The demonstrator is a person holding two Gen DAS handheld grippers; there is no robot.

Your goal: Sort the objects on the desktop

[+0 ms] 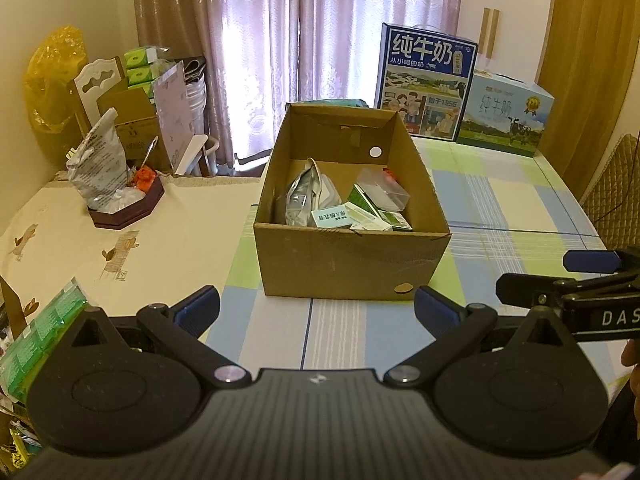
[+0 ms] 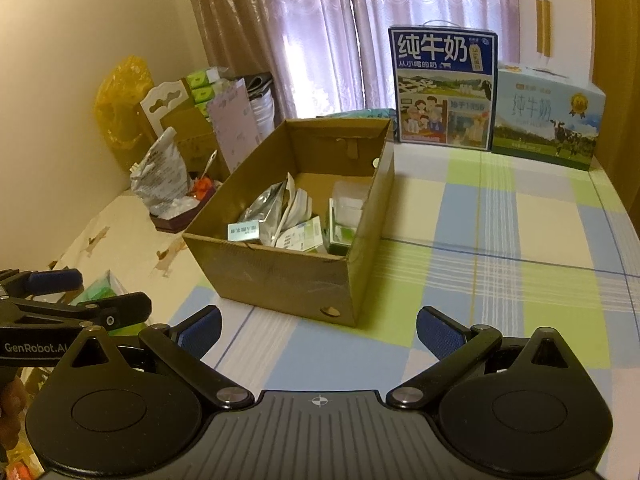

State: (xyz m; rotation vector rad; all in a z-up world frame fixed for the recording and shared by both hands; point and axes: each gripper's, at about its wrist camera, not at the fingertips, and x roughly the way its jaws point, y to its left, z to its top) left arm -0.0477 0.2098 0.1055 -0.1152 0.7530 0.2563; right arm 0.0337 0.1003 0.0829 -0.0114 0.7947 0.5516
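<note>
Both the left gripper (image 1: 316, 308) and the right gripper (image 2: 318, 326) hung wide open and empty before the open brown cardboard box (image 1: 352, 258), where small green-and-white cartons (image 1: 362, 216) and a silver foil pouch (image 1: 304, 196) lay gathered, apparently already sorted.

My left wrist camera looks straight at the cardboard box (image 1: 352, 216) from just in front of it, low over the table. My right wrist camera faces the same box (image 2: 296, 220) from nearer its right corner. Both share the milk cartons (image 1: 426, 84) behind it.
</note>
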